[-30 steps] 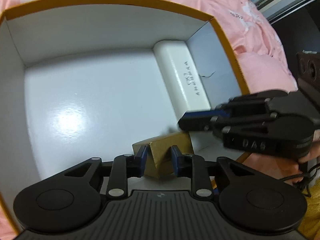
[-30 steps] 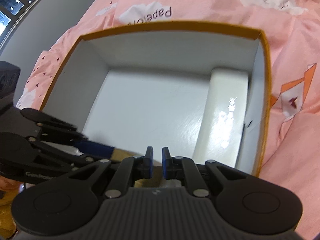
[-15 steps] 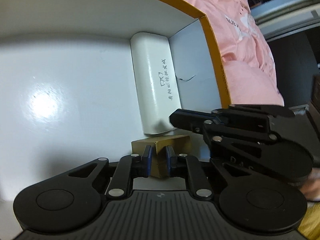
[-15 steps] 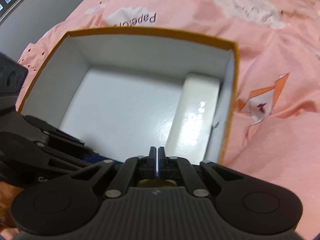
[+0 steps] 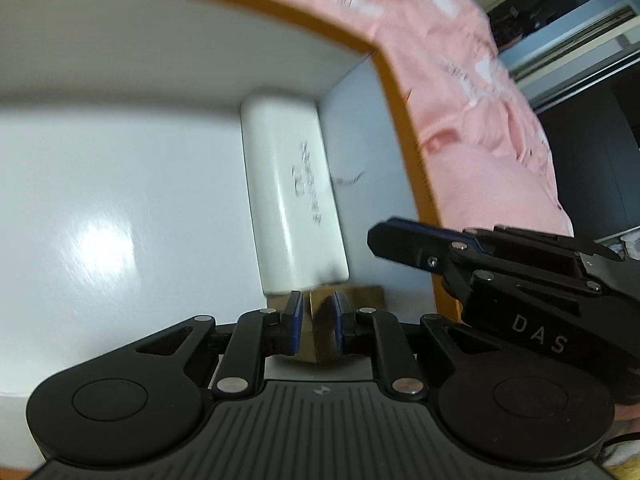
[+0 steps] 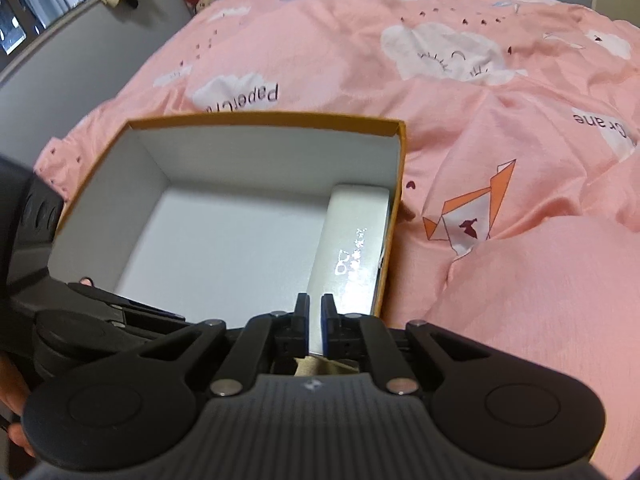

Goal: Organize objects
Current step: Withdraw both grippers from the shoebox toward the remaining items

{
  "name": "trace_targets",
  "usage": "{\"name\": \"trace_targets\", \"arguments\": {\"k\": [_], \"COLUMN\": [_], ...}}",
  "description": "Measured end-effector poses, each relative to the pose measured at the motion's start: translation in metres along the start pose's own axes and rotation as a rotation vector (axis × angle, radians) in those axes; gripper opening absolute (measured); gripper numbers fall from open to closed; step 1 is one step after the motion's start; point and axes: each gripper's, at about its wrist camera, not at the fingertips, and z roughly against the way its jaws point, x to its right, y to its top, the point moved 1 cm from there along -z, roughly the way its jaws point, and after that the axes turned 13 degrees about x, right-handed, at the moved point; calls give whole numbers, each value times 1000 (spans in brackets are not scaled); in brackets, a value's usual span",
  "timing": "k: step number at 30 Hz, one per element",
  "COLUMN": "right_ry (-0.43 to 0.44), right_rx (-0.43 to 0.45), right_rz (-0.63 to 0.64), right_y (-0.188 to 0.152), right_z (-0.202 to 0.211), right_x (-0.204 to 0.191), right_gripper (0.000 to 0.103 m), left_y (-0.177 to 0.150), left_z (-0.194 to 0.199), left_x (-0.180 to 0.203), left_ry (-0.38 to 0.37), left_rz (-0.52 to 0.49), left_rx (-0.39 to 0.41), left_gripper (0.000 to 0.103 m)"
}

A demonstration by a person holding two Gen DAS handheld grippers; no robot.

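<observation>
1. The left gripper [image 5: 316,324] is clamped on a small brown cardboard box [image 5: 318,332]; its jaws have just been closing onto it.
2. The small box sits at the near right corner of the orange-rimmed open box [image 5: 394,92], just in front of the white glasses case [image 5: 292,200].
3. The glasses case lies flat along the open box's right wall.
4. The right gripper [image 6: 315,326] has its pads nearly together, nothing visibly between them, above the open box's near edge.
5. The open box rests on a pink printed bedspread [image 6: 500,160].
</observation>
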Motion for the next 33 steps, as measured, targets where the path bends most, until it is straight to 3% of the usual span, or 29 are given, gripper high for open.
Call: {"name": "trace_targets", "arguments": {"k": [2,9,11,13,16,18,19,22,27,33], "right_ry": [-2,-14,-15,-4,8,2,0,9,30,101], "right_rx": [32,153,190,228,277,308,330,354,273,196], "right_rz": [-9,-66,-81,-84,-89,-78,-68,-45,-51,-27], "right_y": [-2,-14,-19,-26,-38,-46,-52,-68,-94,-116], "right_z": [9,47,60,74,94,106,112,124,126,128], "right_x": [-2,-14,-19,-25,-36,-43,-47,-57,-68,-90], "right_gripper": [8,14,31,34,35,44,49,50,50,50], "left_y": [-5,-20,-26,-31,-42,-49,-52,-64,-85,-115], "left_z": [14,69,82,99,126,145,153,175,198,199], "left_x": [6,25,33,37,35,30,27,17,0,-15], "left_ry": [4,76,85,88,67,60,67,102,143,188], "left_rz": [-27,-148,-189,-225,-225,-210,-199,-181,-131,-115], "left_rx": [91,296,336,358,378,393,406,439,427,305], "left_gripper": [17,17,17,17,17,17,17,17,17,18]}}
